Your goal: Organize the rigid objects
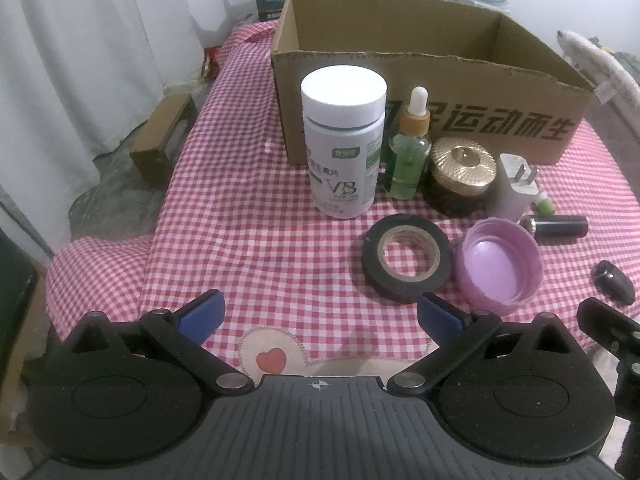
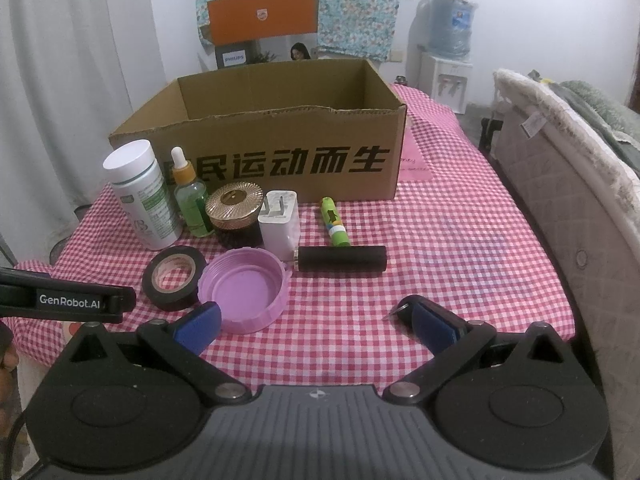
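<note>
An open cardboard box [image 1: 432, 92] [image 2: 280, 160] stands at the back of the checked table. In front of it stand a white pill bottle [image 1: 344, 140] [image 2: 140, 196], a green dropper bottle [image 1: 410, 152] [image 2: 192, 196], a gold-lidded jar [image 1: 460, 176] [image 2: 236, 216] and a white charger [image 1: 516, 188] [image 2: 280, 224]. A black tape roll [image 1: 406, 260] [image 2: 174, 276], a purple lid [image 1: 496, 268] [image 2: 244, 288], a black cylinder [image 1: 558, 226] [image 2: 342, 258], a green glue stick [image 2: 334, 222] and a small dark object [image 1: 614, 286] [image 2: 404, 306] lie nearer. My left gripper [image 1: 320, 316] and right gripper [image 2: 318, 324] are open and empty, short of the objects.
A sofa edge [image 2: 560, 184] runs along the table's right side. A small cardboard box [image 1: 164, 140] lies on the floor at left by white curtains. A Philips box [image 2: 264, 24] and a water dispenser [image 2: 446, 60] stand behind the table.
</note>
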`<state>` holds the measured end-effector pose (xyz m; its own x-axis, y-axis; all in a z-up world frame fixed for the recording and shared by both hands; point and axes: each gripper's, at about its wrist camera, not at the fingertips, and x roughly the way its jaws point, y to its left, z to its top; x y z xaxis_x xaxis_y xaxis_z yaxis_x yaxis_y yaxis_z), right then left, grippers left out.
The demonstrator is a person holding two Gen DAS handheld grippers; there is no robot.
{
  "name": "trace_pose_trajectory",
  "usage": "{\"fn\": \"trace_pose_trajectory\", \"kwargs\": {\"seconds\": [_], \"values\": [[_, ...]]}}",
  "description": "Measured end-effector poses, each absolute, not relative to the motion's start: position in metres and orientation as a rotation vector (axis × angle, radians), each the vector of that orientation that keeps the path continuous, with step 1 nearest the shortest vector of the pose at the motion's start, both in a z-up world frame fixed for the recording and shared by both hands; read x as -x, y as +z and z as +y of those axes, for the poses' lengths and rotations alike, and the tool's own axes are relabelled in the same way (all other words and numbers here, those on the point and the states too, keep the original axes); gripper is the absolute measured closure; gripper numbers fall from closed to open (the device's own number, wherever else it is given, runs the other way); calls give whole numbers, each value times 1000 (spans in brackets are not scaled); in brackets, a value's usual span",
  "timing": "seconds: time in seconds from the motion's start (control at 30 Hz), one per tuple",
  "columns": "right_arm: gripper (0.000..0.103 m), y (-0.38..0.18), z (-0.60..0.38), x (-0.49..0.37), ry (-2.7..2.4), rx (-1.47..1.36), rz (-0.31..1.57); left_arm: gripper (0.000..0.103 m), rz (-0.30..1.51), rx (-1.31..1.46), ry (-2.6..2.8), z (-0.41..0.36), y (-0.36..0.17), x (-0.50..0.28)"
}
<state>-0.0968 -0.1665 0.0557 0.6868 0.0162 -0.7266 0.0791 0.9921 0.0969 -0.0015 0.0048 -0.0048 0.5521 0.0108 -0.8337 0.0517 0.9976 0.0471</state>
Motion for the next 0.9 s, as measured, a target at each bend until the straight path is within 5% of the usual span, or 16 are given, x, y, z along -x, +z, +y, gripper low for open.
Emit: {"fn": "trace_pose_trajectory", "kwargs": {"seconds": [0.9], "values": [[0,52,-165,94,-28,-131,821,0,1010,-94,-12,-1,-11,-3]]}}
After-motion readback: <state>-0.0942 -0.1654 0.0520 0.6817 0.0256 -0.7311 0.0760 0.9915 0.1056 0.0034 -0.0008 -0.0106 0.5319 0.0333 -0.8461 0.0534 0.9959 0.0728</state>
